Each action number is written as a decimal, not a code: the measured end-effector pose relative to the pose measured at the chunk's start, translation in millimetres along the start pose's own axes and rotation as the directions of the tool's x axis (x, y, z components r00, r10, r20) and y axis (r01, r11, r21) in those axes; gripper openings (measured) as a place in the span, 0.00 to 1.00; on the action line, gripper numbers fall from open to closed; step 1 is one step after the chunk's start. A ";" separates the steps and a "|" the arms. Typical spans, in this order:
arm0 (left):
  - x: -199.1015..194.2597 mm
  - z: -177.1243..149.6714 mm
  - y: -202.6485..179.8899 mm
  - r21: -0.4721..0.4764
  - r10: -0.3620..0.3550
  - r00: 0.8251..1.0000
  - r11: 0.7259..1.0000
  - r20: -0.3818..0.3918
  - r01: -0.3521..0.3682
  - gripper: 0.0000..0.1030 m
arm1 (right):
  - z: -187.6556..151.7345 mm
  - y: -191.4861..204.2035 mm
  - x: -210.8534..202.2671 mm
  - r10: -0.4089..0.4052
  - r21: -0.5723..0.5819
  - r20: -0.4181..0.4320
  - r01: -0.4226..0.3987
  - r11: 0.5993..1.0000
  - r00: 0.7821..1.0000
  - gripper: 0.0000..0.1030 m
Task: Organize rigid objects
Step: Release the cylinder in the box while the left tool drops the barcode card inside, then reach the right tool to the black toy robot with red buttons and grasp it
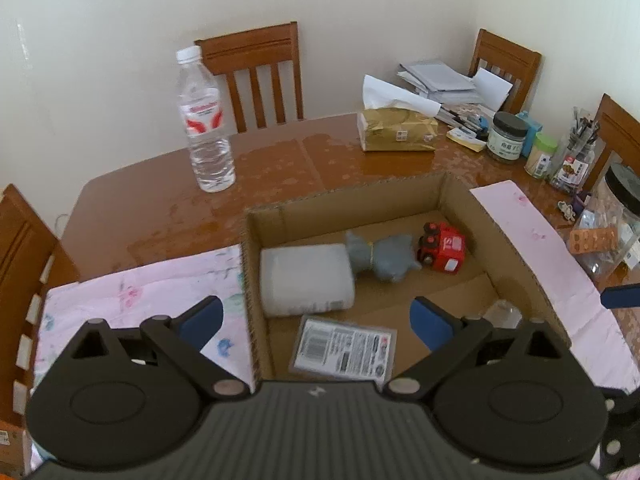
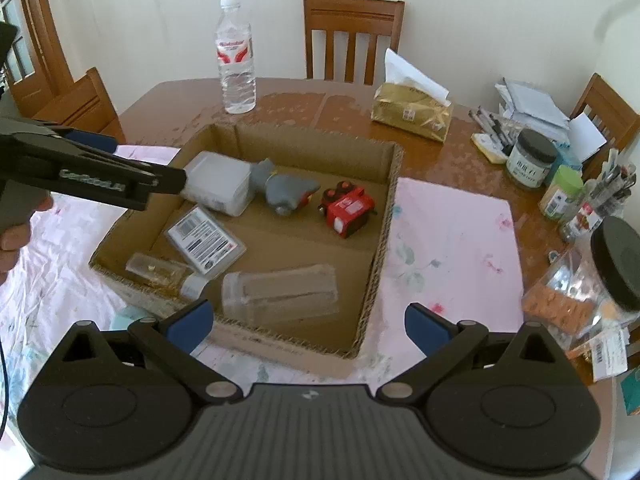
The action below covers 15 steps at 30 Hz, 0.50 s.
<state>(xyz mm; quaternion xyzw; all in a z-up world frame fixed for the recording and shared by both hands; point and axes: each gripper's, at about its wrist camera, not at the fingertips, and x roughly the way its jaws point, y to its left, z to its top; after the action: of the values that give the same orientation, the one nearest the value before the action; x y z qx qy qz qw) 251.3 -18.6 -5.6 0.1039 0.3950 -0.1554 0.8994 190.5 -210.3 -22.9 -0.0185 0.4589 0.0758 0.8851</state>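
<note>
An open, shallow cardboard box (image 2: 390,184) sits on a brown wooden tabletop (image 2: 304,108), partly over a pale pink cloth (image 2: 452,240) with faint flower prints. The box is the landmark for everything below.

Inside the box, against its far wall, lies a frosted white plastic container (image 2: 218,188) on its side. Just beside it, toward the box's middle, lies a grey toy animal figure (image 2: 286,192) with a touch of red at one end. Next to that is a small red toy fire truck (image 2: 350,210) with black wheels, tipped on its side. Nearer the front of the box lies a flat clear packet with a barcode label (image 2: 206,240). At the box's front wall lie a small clear bottle with a white cap (image 2: 164,270) and a larger clear rectangular plastic case (image 2: 280,296), both on their sides.

The left gripper (image 1: 316,320) hovers over the box's near left part with its blue-padded fingers (image 1: 430,322) spread wide and nothing between them. In the right wrist view a hand (image 2: 14,236) holds it at the box's left edge. The right gripper (image 2: 308,326) hovers above the box's front wall, its fingers also spread apart and empty.

Beyond the box's far side stands an upright clear water bottle (image 2: 236,56) with a red and white label. To the box's far right lies a gold tissue pack (image 2: 412,110) with a white tissue sticking up, and farther right a cluster of jars (image 2: 530,158).
</note>
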 end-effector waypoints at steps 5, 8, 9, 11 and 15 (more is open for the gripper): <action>-23.2 -28.0 10.9 -0.023 0.047 0.999 0.999 0.016 -0.047 0.99 | -11.9 14.8 -0.8 0.021 -0.008 -0.012 -0.021 1.000 1.000 1.00; -33.7 -49.9 18.3 -0.052 0.080 0.997 0.996 0.015 -0.079 0.99 | -21.3 24.8 1.5 0.034 -0.008 -0.022 -0.034 0.999 0.999 1.00; -36.4 -58.2 20.7 -0.061 0.092 0.996 0.994 0.014 -0.091 0.99 | -25.2 28.2 3.7 0.040 -0.007 -0.033 -0.040 0.999 0.999 1.00; -40.4 -73.5 25.1 -0.074 0.111 0.994 0.991 0.003 -0.111 0.99 | -32.7 35.9 7.8 0.052 -0.006 -0.051 -0.053 0.999 0.997 1.00; -44.3 -104.6 31.9 -0.100 0.145 0.989 0.984 -0.026 -0.147 0.99 | -47.9 56.2 21.1 0.078 -0.008 -0.098 -0.079 0.997 0.992 1.00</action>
<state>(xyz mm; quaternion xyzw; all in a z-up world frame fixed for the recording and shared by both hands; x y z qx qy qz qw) 163.5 52.3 -40.3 0.0879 0.4021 -0.0677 0.9089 155.2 -157.3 -65.7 -0.0092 0.5014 0.1123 0.8578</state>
